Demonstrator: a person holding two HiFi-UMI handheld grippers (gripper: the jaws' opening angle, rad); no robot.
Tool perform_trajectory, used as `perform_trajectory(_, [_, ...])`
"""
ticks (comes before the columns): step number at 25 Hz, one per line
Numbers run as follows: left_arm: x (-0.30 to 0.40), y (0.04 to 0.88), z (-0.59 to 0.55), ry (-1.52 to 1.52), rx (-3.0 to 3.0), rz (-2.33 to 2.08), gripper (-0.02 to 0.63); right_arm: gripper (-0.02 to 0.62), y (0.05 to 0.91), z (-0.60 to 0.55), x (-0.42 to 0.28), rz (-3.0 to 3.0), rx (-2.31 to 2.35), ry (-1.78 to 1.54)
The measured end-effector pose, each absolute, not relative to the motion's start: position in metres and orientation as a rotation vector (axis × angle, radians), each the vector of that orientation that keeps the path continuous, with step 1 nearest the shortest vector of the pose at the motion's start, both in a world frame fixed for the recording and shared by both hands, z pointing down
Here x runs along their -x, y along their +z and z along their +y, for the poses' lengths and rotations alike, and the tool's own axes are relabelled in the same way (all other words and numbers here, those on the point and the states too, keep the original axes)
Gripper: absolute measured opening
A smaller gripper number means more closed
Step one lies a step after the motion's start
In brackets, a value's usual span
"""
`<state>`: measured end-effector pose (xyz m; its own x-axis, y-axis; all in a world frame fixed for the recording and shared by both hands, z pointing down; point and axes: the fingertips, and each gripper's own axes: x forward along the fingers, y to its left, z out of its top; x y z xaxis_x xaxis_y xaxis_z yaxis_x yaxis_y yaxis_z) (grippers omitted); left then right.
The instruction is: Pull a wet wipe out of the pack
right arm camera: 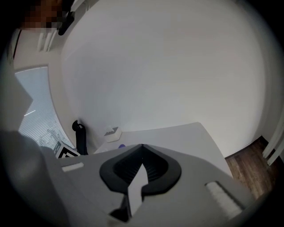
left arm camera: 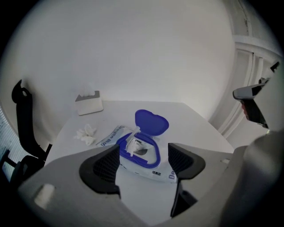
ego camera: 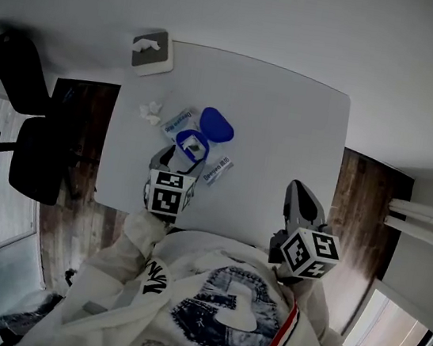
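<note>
Pack: the wet-wipe pack (left arm camera: 156, 171) lies flat on the worktop (left arm camera: 195, 122), just ahead of and below the left claw (left arm camera: 144, 160), and shows through the gap between its jaws.
Lid: the blue lid (left arm camera: 151, 121) stands flipped up on the pack's far side.
Wipe: a white tuft (left arm camera: 132, 144) pokes from the opening, nearer the claw's left jaw.
Left claw: spread wide, touching nothing.
Right claw (right arm camera: 142, 148): pressed together, empty, well off to the pack's right.
Long axis: we read the pack as slanting far-left to near-right across the gap.
Nearer hand: the left, by far; we judge it should drop onto the tuft.
</note>
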<state>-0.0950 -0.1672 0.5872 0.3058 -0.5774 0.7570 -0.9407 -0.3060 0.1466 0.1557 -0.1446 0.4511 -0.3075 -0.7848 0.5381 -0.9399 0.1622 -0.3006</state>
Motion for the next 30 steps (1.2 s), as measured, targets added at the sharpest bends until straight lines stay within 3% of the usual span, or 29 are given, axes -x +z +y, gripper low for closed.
perform_trajectory(30, [0.093,0.617,-0.175,0.812,-1.893,-1.314,0.272,0.006,0.454,-0.138,-0.170,-2.139,-1.712,0.899])
